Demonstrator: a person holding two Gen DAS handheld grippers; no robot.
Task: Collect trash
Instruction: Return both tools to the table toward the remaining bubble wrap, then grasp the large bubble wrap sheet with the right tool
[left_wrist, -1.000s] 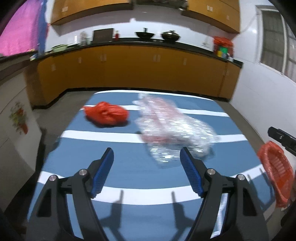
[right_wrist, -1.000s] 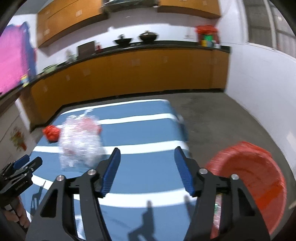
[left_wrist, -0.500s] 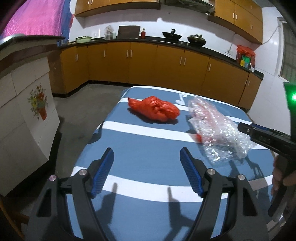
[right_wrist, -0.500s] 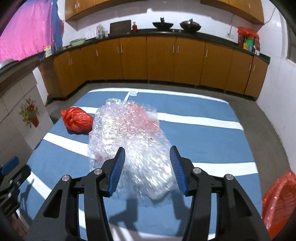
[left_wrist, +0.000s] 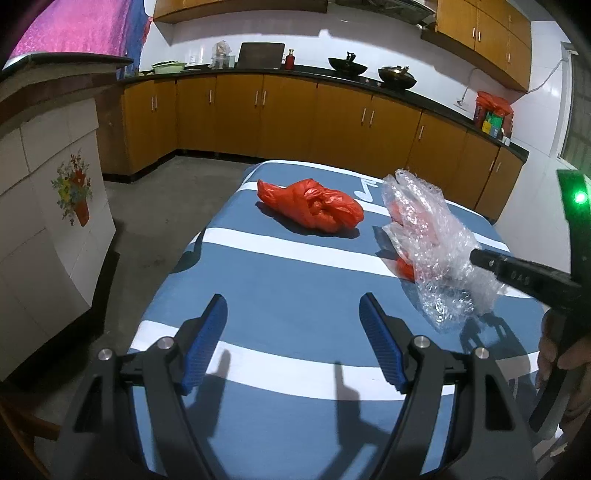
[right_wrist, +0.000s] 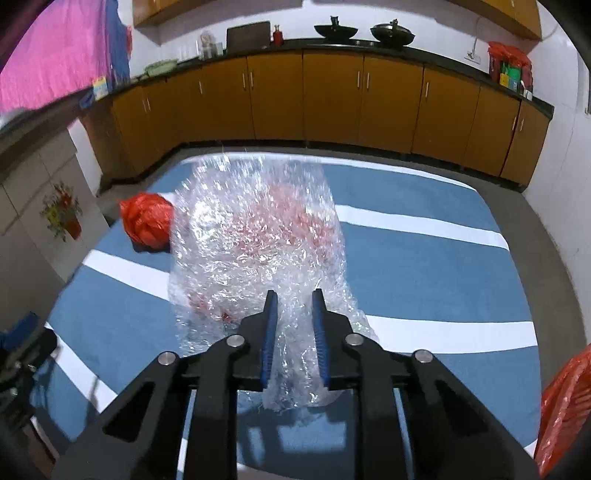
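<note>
Step in hand: taking up the first piece of trash. Left gripper (left_wrist: 291, 339), lower centre of its view: jaws wide, nothing between them, tilted down over the blue striped worktop (left_wrist: 295, 288). Red plastic bag (left_wrist: 310, 206), centre: untouched. Bubble wrap (right_wrist: 258, 236), centre of the right view: near end between the closing jaws of the right gripper (right_wrist: 293, 339), angled downward. Red basket (right_wrist: 565, 406), lower right: likely destination; next move calls for a lift and carry there.

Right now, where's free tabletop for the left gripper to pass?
Free: near end under the left gripper, and the right half beyond the bubble wrap. Crowded: far-left, red bag beside the wrap, which the closing right gripper pinches.
</note>
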